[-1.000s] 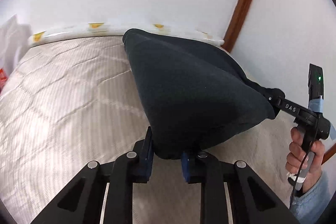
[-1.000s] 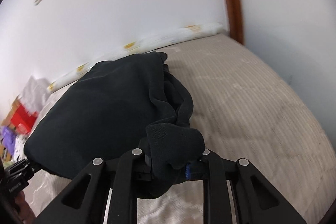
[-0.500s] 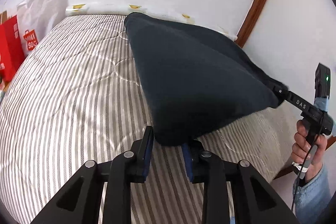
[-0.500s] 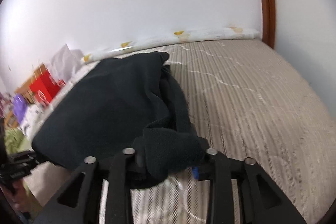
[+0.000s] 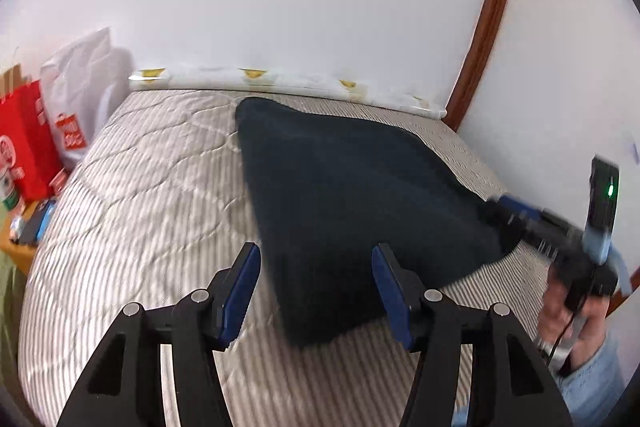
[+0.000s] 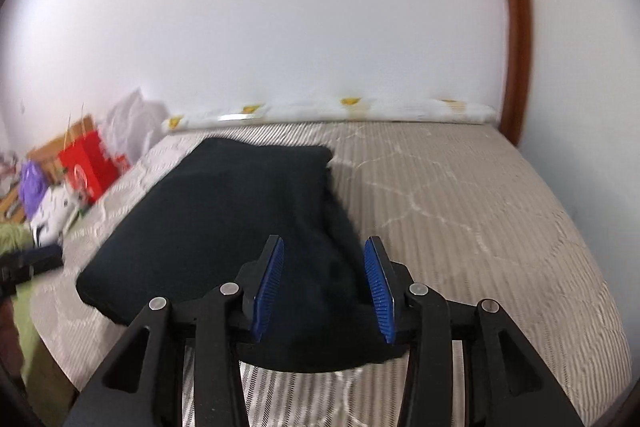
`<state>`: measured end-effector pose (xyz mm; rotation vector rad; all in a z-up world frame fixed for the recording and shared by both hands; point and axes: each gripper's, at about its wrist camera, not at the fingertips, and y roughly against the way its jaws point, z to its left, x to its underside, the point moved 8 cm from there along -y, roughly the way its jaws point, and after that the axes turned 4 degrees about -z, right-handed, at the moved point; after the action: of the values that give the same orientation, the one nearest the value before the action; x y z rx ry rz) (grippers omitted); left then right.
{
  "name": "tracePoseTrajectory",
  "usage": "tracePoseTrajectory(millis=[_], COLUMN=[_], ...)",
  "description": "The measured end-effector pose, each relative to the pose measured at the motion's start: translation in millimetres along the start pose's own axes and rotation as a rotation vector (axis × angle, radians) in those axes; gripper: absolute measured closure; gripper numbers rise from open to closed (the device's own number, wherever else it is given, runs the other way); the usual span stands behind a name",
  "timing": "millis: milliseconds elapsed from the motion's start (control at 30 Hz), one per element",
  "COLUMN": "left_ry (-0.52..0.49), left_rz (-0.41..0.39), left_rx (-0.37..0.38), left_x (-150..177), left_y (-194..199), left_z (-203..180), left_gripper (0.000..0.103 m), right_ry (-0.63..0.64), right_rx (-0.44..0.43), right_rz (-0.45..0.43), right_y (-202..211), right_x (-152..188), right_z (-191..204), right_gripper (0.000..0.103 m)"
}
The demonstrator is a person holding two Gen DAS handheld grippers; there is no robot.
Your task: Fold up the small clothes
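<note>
A dark navy garment (image 5: 344,195) lies flat on the striped quilted bed (image 5: 152,195). My left gripper (image 5: 316,287) is open, its blue pads on either side of the garment's near corner without pinching it. My right gripper (image 6: 324,283) is open too, its jaws straddling the garment's (image 6: 224,223) near right edge. The right gripper also shows in the left wrist view (image 5: 516,213) at the garment's right corner, held by a hand.
White walls and a wooden door frame (image 5: 484,19) bound the bed. A white bolster with yellow prints (image 5: 288,83) lies along the far edge. Red and white shopping bags (image 5: 36,143) and clutter stand left of the bed.
Both grippers have opened and let go of the garment. It has dropped from being held up and stretched between them to lying flat on the bed.
</note>
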<state>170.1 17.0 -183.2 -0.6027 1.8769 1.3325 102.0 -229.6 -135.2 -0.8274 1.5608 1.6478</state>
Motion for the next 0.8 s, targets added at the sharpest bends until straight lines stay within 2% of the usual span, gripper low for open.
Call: tracePoseTrajectory(millis=[167,300,433,533,700,800], left_ry=[-0.064,-0.083,-0.012,-0.004,0.026,0.034], left_rz=[0.114,0.119,0.150,0.116,0.102,0.094], left_rx=[-0.076,-0.081,-0.020,-0.056,-0.078,-0.083], left_x=[25.7,37.9,21.0,-4.4,-34.7,-51.0], left_y=[-42.1,-46.5,-49.5,-56.9,-77.2,-92.3], left_z=[-4.5,2.2,10.5,22.6,40.0,48.3], left_gripper=[0.045,0.042,0.041,0.041,0.043,0.043], right_ry=[0.068,0.088,0.128,0.105,0.063,0.013], right_rx=[0.077,0.065,0.047,0.009,0.002,-0.010], right_rz=[0.122,0.138,0.142,0.144,0.146,0.189], right_y=[-40.0,-37.8,-39.3,-51.5,-89.8,-122.4], right_x=[41.6,39.8,11.3,-16.6,-63.2,-78.6], right_z=[-4.7,-7.8,-6.4,-6.3,-4.6,-6.6], right_gripper=[0.063,0.063,0.060,0.059,0.055,0.052])
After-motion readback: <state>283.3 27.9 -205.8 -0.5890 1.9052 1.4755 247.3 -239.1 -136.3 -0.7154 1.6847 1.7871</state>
